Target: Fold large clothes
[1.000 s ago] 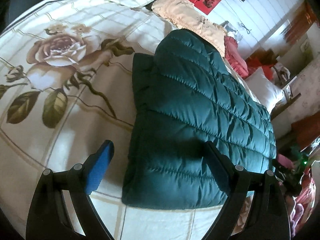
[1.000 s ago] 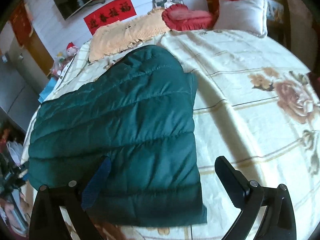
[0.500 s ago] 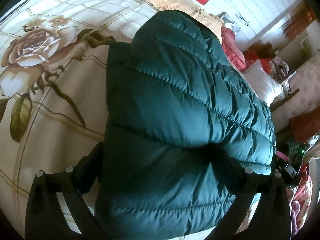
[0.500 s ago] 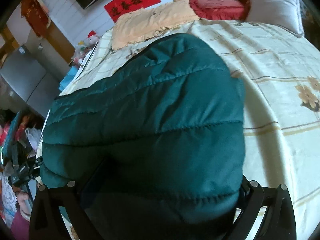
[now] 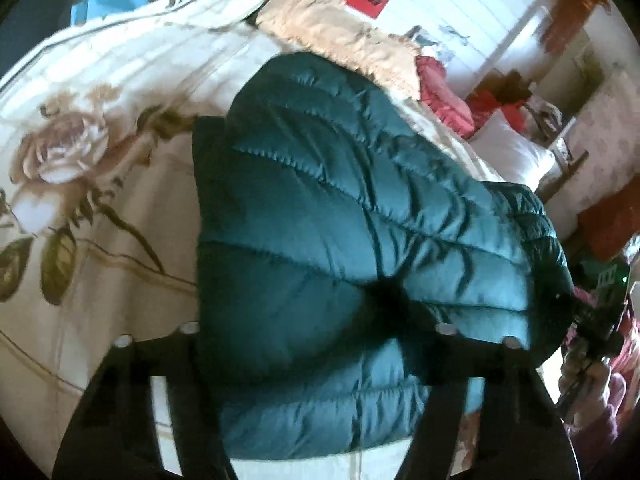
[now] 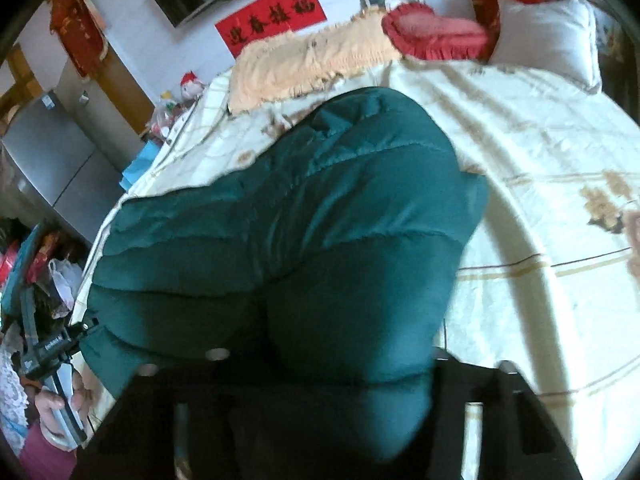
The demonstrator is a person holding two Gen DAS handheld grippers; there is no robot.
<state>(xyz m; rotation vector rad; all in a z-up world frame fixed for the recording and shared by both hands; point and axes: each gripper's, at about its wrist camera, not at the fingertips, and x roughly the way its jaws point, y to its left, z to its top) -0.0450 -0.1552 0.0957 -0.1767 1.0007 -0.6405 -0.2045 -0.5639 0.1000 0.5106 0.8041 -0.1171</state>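
A dark green quilted down jacket [image 5: 340,240] lies on the floral bedspread [image 5: 100,200]. My left gripper [image 5: 316,320] is shut on the jacket's near edge; the padded cloth bunches between the jaws and hides the fingertips. In the right wrist view the jacket [image 6: 320,220] fills the middle, and my right gripper [image 6: 328,356] is shut on its near hem, fingertips buried in the cloth. The gripped edge is raised off the bed and creases run out from each grip.
A peach fringed blanket [image 6: 312,60], a red cushion [image 6: 436,36] and a white pillow [image 6: 548,36] lie at the bed's head. The other hand and gripper [image 6: 52,360] show at the left bed edge. Bare bedspread [image 6: 540,200] lies right of the jacket.
Both grippers moved in from open over the jacket's near edge and closed on it. The edge now bunches and lifts, and the jacket bulges toward the cameras.
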